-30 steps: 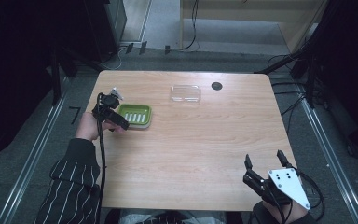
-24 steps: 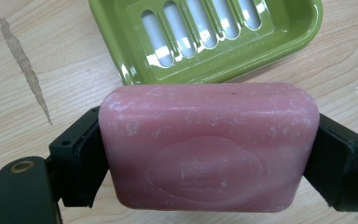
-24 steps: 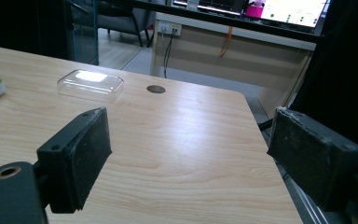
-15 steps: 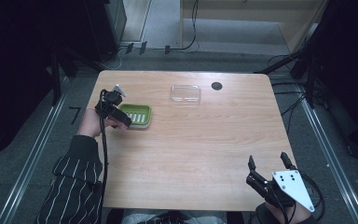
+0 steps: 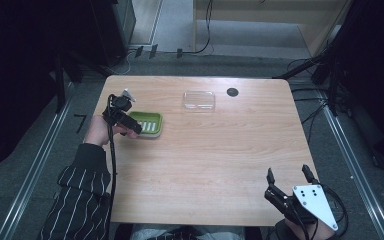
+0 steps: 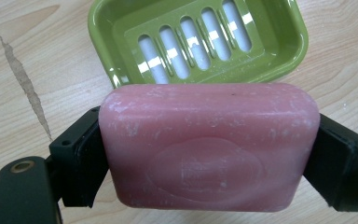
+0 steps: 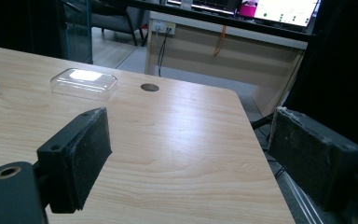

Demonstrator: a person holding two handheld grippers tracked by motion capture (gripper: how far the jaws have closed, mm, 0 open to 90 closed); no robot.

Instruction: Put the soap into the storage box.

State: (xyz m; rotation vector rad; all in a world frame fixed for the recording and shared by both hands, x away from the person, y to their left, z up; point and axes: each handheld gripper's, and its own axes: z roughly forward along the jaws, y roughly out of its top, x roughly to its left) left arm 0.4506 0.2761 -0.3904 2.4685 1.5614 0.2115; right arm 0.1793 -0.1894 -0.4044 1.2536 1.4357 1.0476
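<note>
A pink soap bar is clamped lengthwise between the jaws of my left gripper, which is shut on it. Just beyond the bar lies a green slotted soap dish, seen as a green soap dish on the table's left side. In the high view my left gripper hovers over the dish's near-left edge. My right gripper stands open at the table's front right corner, and the right gripper has nothing between its jaws.
A clear plastic lid lies at the back middle of the wooden table, with a dark round hole beside it. The same clear lid and hole lie ahead in the right gripper view.
My left gripper with the soap has shifted slightly right toward the dish. The right gripper has drifted a little to the right and nearer the front edge.
</note>
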